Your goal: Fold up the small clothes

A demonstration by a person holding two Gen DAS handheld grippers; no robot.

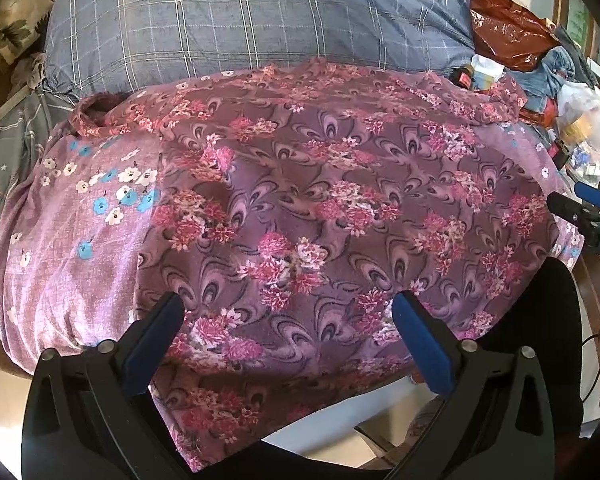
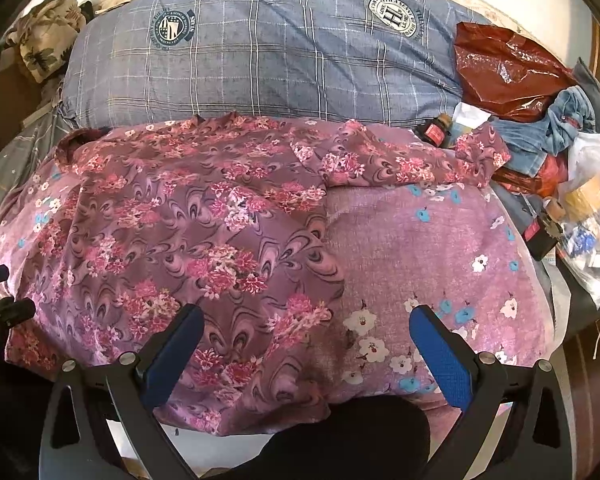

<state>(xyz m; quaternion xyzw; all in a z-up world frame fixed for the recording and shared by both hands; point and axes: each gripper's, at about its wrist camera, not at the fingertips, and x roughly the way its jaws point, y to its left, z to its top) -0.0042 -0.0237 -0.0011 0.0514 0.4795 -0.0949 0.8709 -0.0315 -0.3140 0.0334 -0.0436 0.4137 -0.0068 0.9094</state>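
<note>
A purple garment with pink flower print (image 1: 300, 208) lies spread flat on a lilac sheet with white and blue flowers (image 1: 72, 240). Its lower edge hangs over the bed's near edge. It also shows in the right wrist view (image 2: 188, 232), with a sleeve (image 2: 400, 160) stretched to the right. My left gripper (image 1: 288, 320) is open and empty above the garment's lower part. My right gripper (image 2: 306, 332) is open and empty above the garment's right edge and the sheet (image 2: 440, 248). The right gripper's tip shows at the right of the left wrist view (image 1: 580, 208).
A blue plaid pillow (image 2: 268, 52) lies behind the garment. A red plastic bag (image 2: 504, 68), jeans (image 2: 548, 128), small bottles (image 2: 436, 132) and clear bags (image 2: 592, 208) crowd the right side. A leaf-print cloth (image 2: 44, 36) sits at back left. Pale floor (image 1: 340, 420) lies below the bed edge.
</note>
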